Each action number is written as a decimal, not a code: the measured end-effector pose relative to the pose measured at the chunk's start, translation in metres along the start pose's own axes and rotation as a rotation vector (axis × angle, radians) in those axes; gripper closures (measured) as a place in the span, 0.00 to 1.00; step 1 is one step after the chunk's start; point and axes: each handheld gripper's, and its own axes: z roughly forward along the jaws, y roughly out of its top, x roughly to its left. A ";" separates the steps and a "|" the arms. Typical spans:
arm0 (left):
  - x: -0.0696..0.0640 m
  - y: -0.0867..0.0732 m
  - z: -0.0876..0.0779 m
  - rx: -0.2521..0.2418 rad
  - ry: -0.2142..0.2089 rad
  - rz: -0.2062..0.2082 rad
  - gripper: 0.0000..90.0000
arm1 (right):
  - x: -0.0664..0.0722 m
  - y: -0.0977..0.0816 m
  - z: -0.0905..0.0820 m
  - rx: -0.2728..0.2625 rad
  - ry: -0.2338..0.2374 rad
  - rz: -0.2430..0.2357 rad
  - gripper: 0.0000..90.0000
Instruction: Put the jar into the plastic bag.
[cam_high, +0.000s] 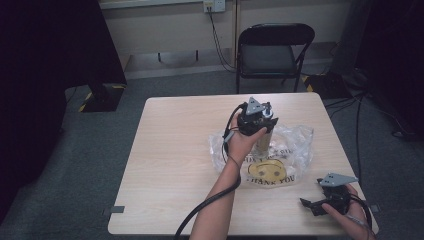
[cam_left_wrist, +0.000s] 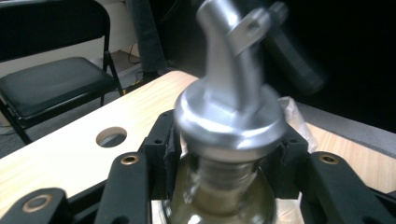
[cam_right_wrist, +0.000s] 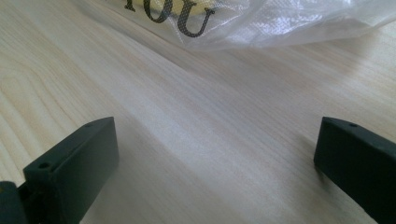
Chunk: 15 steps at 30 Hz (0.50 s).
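A glass bottle with a silver pour spout stands upright on a clear plastic bag printed with a yellow smiley face. My left gripper comes down over the bottle's top. In the left gripper view its black pads flank the neck just under the spout collar with a small gap, and the bottle looks blurred. My right gripper rests low at the table's near right corner, open wide over bare wood, with the bag's printed edge just beyond its jaws.
The light wooden table has free surface on its left half. A black folding chair stands behind the far edge. A round hole is cut in the tabletop near the bottle. Cables trail on the floor at the right.
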 end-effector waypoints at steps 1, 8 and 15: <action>0.001 -0.001 0.000 0.000 -0.002 -0.006 0.57 | 0.000 0.000 0.000 0.000 0.000 0.000 0.00; 0.003 -0.002 0.000 0.012 -0.010 -0.031 0.45 | 0.000 0.000 0.000 0.000 0.000 0.000 0.00; 0.002 0.001 -0.001 0.044 0.004 -0.062 0.14 | 0.000 0.000 0.000 0.000 0.000 0.000 0.00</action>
